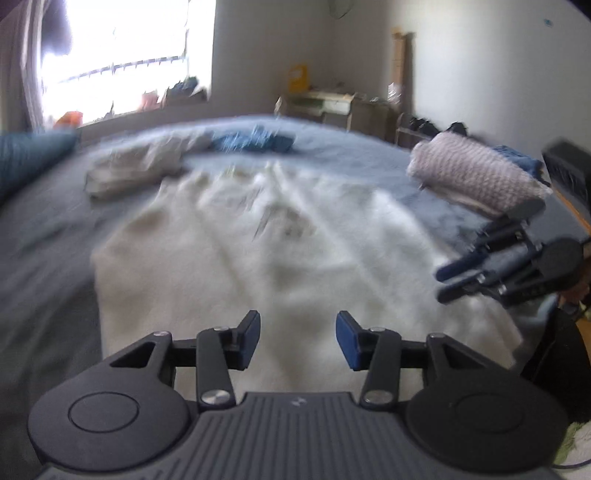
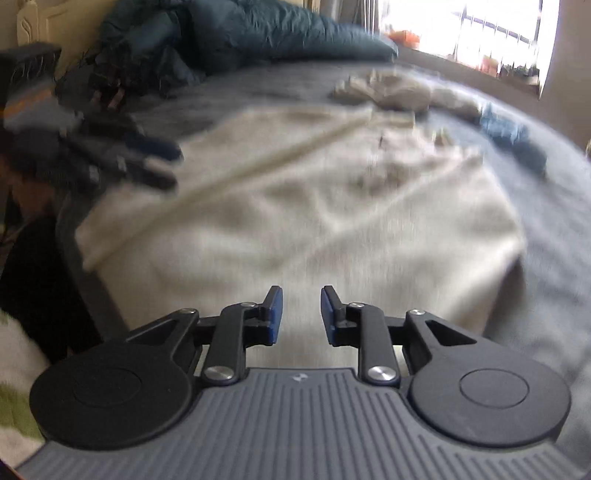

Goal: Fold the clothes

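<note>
A cream-white garment [image 1: 280, 251] lies spread flat on the grey-blue bed; the right wrist view shows it too [image 2: 303, 206], blurred. My left gripper [image 1: 298, 332] hovers over its near edge, open, with nothing between the blue pads. My right gripper [image 2: 301, 314] hangs above the same garment's near part, open by a narrow gap, holding nothing. In the left wrist view the right gripper [image 1: 448, 282] shows at the right edge of the garment. In the right wrist view the left gripper [image 2: 173, 166] appears at the left, over the garment's far side.
A crumpled beige garment [image 1: 136, 166] and a blue one [image 1: 255, 142] lie farther back on the bed [image 1: 48, 258]. Folded pink knitwear [image 1: 476, 173] sits stacked at the right. A teal duvet [image 2: 236, 33] is bunched at the head end. A bright window [image 1: 122, 48], desk and wall stand beyond.
</note>
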The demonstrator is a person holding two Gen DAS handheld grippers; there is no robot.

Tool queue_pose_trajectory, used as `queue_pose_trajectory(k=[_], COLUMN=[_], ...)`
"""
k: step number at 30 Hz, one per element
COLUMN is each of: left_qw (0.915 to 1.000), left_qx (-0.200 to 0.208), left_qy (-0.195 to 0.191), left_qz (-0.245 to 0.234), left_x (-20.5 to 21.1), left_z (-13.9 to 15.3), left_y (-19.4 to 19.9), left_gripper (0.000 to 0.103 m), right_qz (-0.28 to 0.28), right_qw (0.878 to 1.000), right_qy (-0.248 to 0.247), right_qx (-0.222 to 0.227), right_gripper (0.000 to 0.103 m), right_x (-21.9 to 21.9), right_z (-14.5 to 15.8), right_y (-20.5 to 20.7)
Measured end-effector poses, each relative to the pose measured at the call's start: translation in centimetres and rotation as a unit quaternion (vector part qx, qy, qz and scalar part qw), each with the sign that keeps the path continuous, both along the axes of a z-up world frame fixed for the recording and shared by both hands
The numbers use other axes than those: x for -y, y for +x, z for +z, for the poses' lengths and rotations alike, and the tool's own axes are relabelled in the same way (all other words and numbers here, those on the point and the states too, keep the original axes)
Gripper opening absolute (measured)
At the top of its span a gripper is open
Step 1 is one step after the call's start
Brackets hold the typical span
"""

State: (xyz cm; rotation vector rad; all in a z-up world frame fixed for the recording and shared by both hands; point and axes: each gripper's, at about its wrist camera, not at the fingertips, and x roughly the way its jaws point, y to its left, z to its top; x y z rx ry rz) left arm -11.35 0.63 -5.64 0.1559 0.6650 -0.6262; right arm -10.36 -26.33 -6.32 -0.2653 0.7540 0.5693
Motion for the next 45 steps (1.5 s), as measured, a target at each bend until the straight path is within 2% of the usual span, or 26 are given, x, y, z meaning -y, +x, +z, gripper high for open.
queue_pose_trajectory(k=[1, 3, 5, 8, 10, 16, 18, 22, 24, 30, 33, 36, 39, 42, 45], left_qw=[0.9995, 0.9973, 0.9984, 0.9994, 0.9997, 0.9989, 0.9987, 0.9977, 0.9956, 0.9976, 0.9985, 0.9991, 0.9987, 0.9965, 0.9962], left_qx=[-0.029, -0.053, -0.038, -0.029, -0.017, 0.008, 0.015, 0.023, 0.043, 0.011, 0.006, -0.028, -0.041, -0.058, -0.057], left_qy=[0.009, 0.042, 0.038, 0.016, 0.019, 0.040, 0.032, 0.013, 0.014, 0.015, 0.012, -0.015, -0.031, -0.056, -0.063], left_qz=[0.006, 0.028, 0.016, -0.002, -0.002, 0.023, 0.038, 0.062, 0.082, 0.067, 0.054, 0.029, 0.003, -0.021, -0.021], left_x=[0.0, 0.2, 0.2, 0.2, 0.7, 3.2, 3.7, 4.6, 5.0, 6.2, 6.7, 7.1, 7.6, 7.4, 7.3], left_z=[-1.2, -2.9, -2.1, -0.3, 0.6, 1.5, 1.5, 1.0, 0.3, -2.7, -3.6, -4.0, -4.1, -4.2, -4.0], left_y=[0.5, 0.8, 0.7, 2.1, 4.2, 14.7, 19.1, 28.2, 31.9, 40.6, 42.4, 44.2, 44.7, 45.5, 46.2], left_gripper=[0.046, 0.043, 0.046, 0.048, 0.049, 0.049, 0.049, 0.049, 0.052, 0.052, 0.053, 0.052, 0.053, 0.052, 0.048], right_qz=[-0.008, -0.015, -0.016, -0.008, -0.016, -0.039, -0.051, -0.071, -0.088, -0.100, -0.099, -0.108, -0.107, -0.090, -0.089], right_qw=[1.000, 1.000, 0.999, 1.000, 0.999, 0.997, 0.996, 0.994, 0.993, 0.988, 0.987, 0.985, 0.980, 0.977, 0.975], right_qy=[-0.011, 0.002, 0.013, 0.022, 0.026, 0.061, 0.065, 0.074, 0.078, 0.115, 0.124, 0.132, 0.156, 0.174, 0.179], right_qx=[-0.016, -0.023, -0.030, 0.010, 0.023, 0.032, 0.041, 0.032, 0.032, 0.005, -0.013, -0.035, -0.070, -0.084, -0.095], right_gripper=[0.023, 0.024, 0.024, 0.025, 0.025, 0.025, 0.025, 0.027, 0.027, 0.030, 0.032, 0.032, 0.033, 0.036, 0.038], right_x=[0.2, 0.7, 1.0, 1.6, 2.0, 3.4, 4.0, 5.1, 5.7, 6.4, 6.4, 6.5, 7.0, 7.3, 7.6], right_z=[-1.2, -2.3, -0.9, 1.9, 3.1, 3.7, 3.4, 2.3, 1.7, 0.0, -0.9, -1.9, -3.0, -3.4, -3.6], right_y=[-0.1, 0.1, 0.7, 2.3, 4.7, 15.0, 18.8, 27.3, 31.3, 39.8, 43.1, 45.7, 47.2, 47.6, 48.4])
